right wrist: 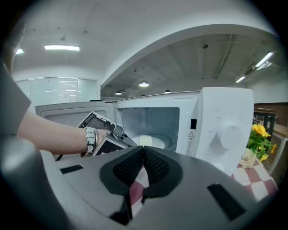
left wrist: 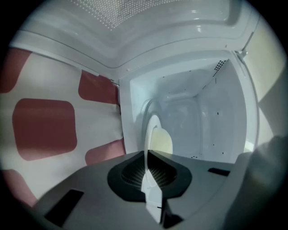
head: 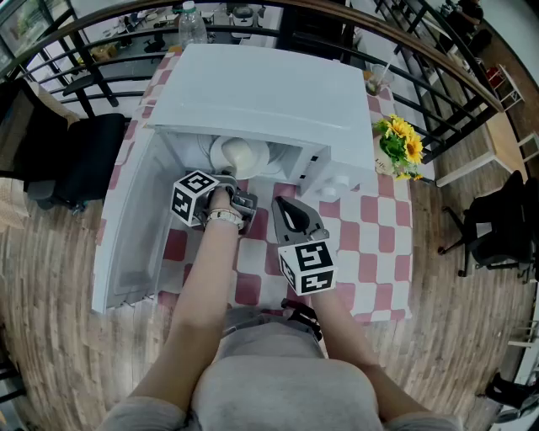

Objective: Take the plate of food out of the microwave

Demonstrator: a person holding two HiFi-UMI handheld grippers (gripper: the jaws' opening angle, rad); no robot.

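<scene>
Sitting inside the open microwave [head: 269,93], on the floor of its cavity, is the plate [left wrist: 152,126], with a pale mound of food [left wrist: 162,143] heaped at its middle. The left gripper [left wrist: 146,157] has reached through the opening and is clenched on the plate's near rim, the white edge passing straight between its pads. The right gripper [right wrist: 143,155] hangs outside in front of the oven above the checked cloth [head: 370,244], its jaws pressed together on nothing. The plate looks like a stiff, glazed white dish, so it should neither bend nor give; but the glaze is likely slick under the pads, and a dish held at one edge will probably want to sag at the far side under its own weight and the food's. It would chip or break if dropped, and the mound could slide if the dish tips; whether it is hot cannot be told. The rim is the sensible place to grip, deep enough that the pads bite past the lip; the free claw could take the rim further round to share the load and keep it level while it clears the door [head: 135,227] swung out at the left. By count: one plate, one mound of food, one microwave with one door, two grippers, one bunch of sunflowers [head: 402,145] and one bottle [head: 192,23] behind the oven.
</scene>
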